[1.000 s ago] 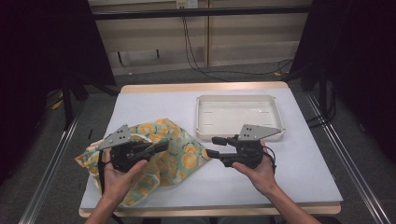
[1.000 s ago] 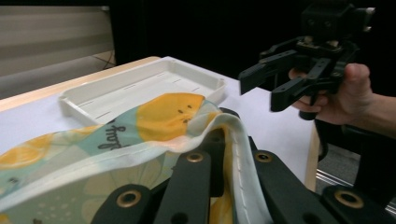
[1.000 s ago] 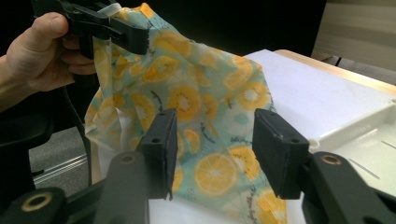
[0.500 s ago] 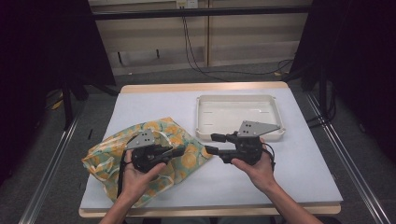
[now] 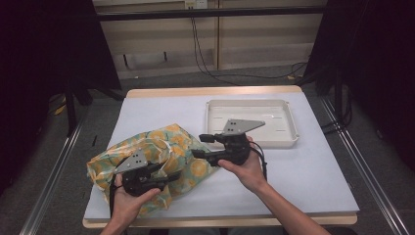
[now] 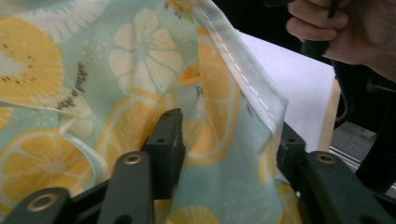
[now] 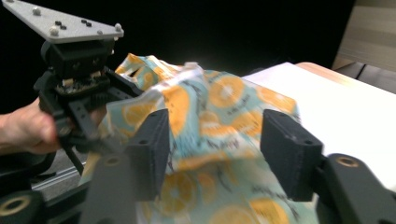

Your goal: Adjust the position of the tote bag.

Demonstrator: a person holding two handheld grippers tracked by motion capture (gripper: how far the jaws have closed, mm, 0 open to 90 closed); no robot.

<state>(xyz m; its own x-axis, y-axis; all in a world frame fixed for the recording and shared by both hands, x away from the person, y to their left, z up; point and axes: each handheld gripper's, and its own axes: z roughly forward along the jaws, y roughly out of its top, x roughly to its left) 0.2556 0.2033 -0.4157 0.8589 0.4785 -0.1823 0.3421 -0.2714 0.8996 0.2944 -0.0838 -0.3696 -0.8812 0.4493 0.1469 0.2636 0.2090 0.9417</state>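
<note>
The left gripper point(image 5: 169, 175) has just been opening its fingers, cloth point(image 5: 161, 147) loose between them. The right gripper point(image 5: 198, 146) has opened too, beside it. The cloth could slide off the tabletop point(image 5: 313, 166) edge, far from the tray point(image 5: 288, 139).

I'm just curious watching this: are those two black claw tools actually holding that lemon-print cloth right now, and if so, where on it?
Neither holds it. The left gripper has just been opening, the cloth's stitched hem loose between its fingers. The right gripper is open too.

grey floor point(image 5: 274, 78), pale wall panels point(image 5: 264, 39), dark curtains point(image 5: 44, 58)
</note>
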